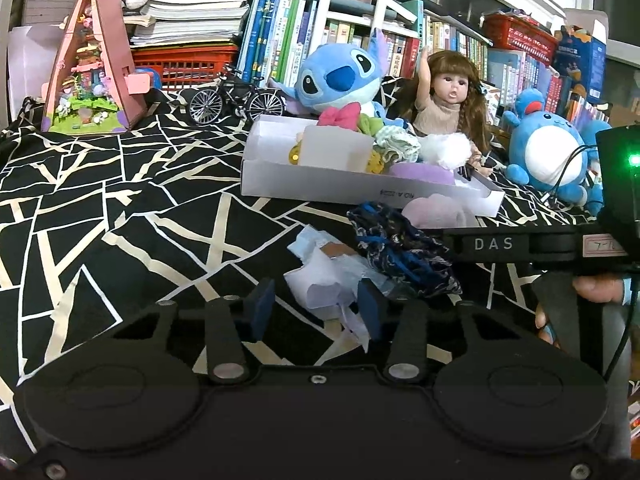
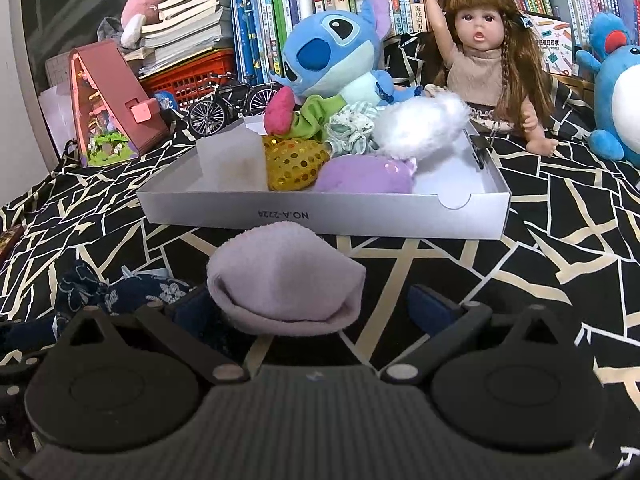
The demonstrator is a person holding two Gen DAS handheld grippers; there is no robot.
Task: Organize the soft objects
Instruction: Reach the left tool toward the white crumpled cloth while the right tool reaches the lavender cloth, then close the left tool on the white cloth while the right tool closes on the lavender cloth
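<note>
A white and pale blue soft cloth [image 1: 324, 280] lies crumpled on the black patterned bedcover. My left gripper [image 1: 316, 306] straddles it. The right pad [image 1: 370, 308] touches the cloth and the left pad stands a little clear, so the jaws are open. A dark blue patterned cloth [image 1: 400, 248] lies just right of it. A lilac sock-like cloth [image 2: 286, 284] sits between the wide-open fingers of my right gripper [image 2: 312, 310], with a gap at the right finger [image 2: 432, 308]. Behind it stands a white shallow box [image 2: 320, 220] holding several soft items.
In the box are a yellow sequin pouch [image 2: 294, 164], a purple pad [image 2: 360, 178] and a white fluffy ball [image 2: 420, 124]. Behind it sit a blue plush [image 2: 328, 48], a doll [image 2: 480, 60], another blue plush [image 1: 548, 152], a model bicycle [image 1: 236, 98], a pink toy house [image 1: 92, 68] and shelves of books.
</note>
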